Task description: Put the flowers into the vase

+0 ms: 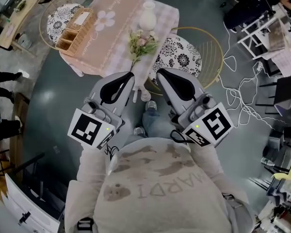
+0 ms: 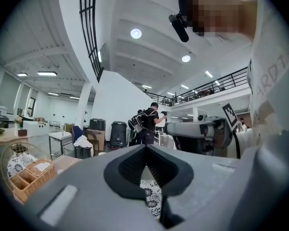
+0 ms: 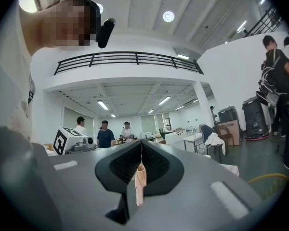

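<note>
A white vase (image 1: 148, 16) stands at the far side of the small table with a pink cloth (image 1: 109, 42). A bunch of pale flowers (image 1: 141, 43) with green leaves lies on the cloth in front of the vase. My left gripper (image 1: 131, 75) and right gripper (image 1: 159, 72) hang side by side near my body, short of the table's near edge, both shut and holding nothing. In the left gripper view the jaws (image 2: 145, 146) meet with nothing between them. The right gripper view shows its jaws (image 3: 141, 144) closed too. Neither gripper view shows the flowers or the vase.
A wicker basket (image 1: 76, 29) sits on the table's left end. Two wire chairs with black-and-white cushions (image 1: 180, 55) (image 1: 63, 17) flank the table. White cables (image 1: 242, 101) trail over the floor at the right. People (image 2: 147, 123) stand in the hall behind.
</note>
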A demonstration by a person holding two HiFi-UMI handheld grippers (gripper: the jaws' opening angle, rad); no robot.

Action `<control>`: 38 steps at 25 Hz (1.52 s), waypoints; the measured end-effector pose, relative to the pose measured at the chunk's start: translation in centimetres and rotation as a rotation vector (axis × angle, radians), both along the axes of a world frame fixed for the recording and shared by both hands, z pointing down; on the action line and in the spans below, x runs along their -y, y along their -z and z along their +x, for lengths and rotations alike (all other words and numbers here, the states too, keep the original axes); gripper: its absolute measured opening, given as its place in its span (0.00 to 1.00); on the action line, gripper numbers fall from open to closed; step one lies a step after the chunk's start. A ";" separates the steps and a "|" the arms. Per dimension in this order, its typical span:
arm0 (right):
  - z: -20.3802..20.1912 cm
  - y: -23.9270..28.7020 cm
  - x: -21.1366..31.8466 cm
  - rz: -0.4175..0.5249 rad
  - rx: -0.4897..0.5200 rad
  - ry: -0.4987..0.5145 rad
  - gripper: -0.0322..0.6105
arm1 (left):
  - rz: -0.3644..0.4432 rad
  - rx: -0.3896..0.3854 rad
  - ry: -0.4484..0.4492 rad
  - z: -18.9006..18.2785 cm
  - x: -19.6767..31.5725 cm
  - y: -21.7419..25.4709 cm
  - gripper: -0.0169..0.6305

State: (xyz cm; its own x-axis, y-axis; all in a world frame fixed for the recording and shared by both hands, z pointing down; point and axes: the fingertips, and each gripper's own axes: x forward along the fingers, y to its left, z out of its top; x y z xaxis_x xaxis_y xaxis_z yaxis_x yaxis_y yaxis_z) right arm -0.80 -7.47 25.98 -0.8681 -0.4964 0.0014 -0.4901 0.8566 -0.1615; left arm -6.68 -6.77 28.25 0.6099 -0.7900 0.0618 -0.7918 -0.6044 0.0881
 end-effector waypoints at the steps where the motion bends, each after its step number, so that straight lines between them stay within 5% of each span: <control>1: 0.1 0.0 0.9 -0.002 0.000 0.002 0.10 | -0.007 0.001 0.001 0.1 0.9 -0.2 0.03; 17: 1.5 -0.5 11.8 -0.005 0.013 0.072 0.10 | -0.049 0.034 0.074 1.3 11.7 -1.6 0.04; 38: -1.9 -5.1 18.8 -0.098 -0.066 -0.052 0.10 | -0.548 0.188 -0.092 -2.1 17.6 -21.6 0.13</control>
